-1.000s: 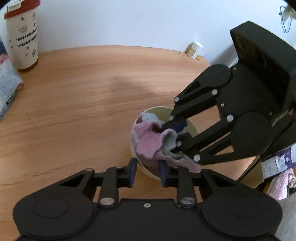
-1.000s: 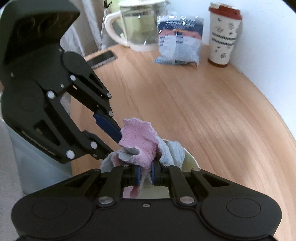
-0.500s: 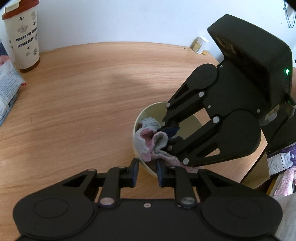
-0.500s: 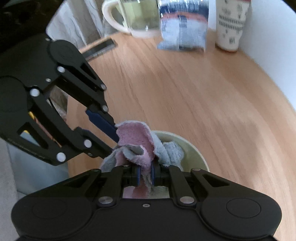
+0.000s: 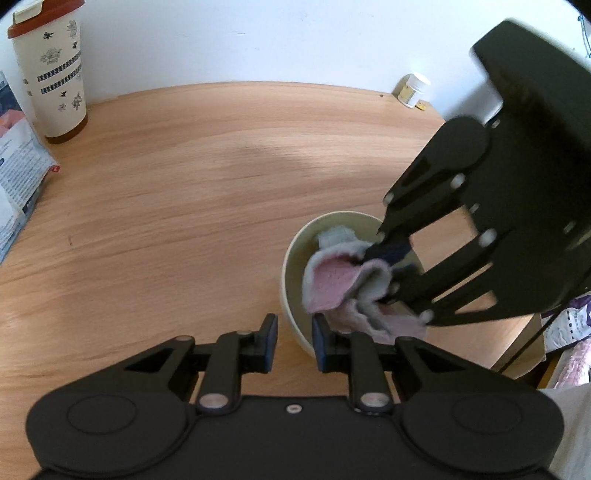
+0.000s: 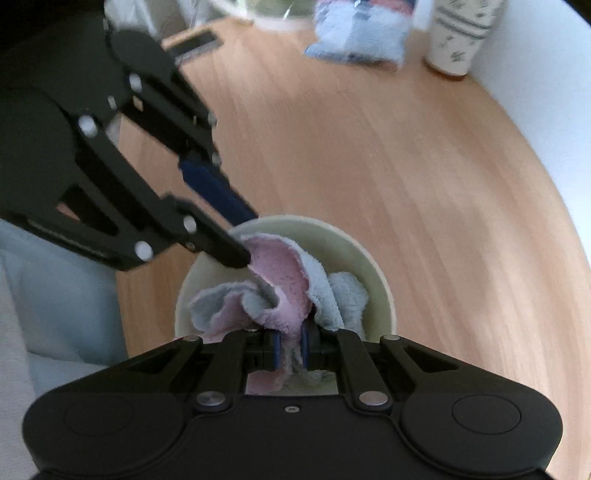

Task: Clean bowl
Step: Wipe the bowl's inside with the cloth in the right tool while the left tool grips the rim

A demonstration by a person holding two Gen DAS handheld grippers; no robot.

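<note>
A cream bowl (image 5: 295, 243) (image 6: 365, 254) sits on the wooden table near its right edge. My left gripper (image 5: 293, 338) is shut on the bowl's near rim, one finger outside and one inside. My right gripper (image 6: 290, 345) is shut on a pink and grey cloth (image 6: 284, 280) and presses it inside the bowl. The cloth also shows in the left wrist view (image 5: 340, 280), bunched against the bowl's inner wall. The bowl's bottom is hidden by the cloth.
A lidded patterned tumbler (image 5: 48, 70) (image 6: 458, 33) and a blue and white packet (image 5: 14, 184) (image 6: 358, 40) stand at the table's far side by the white wall. A small white jar (image 5: 412, 90) sits at the back right. The table edge (image 5: 524, 332) is close to the bowl.
The right gripper has swept the cloth around inside the bowl, from its left side toward the right and near wall. The left gripper keeps its hold on the rim.
</note>
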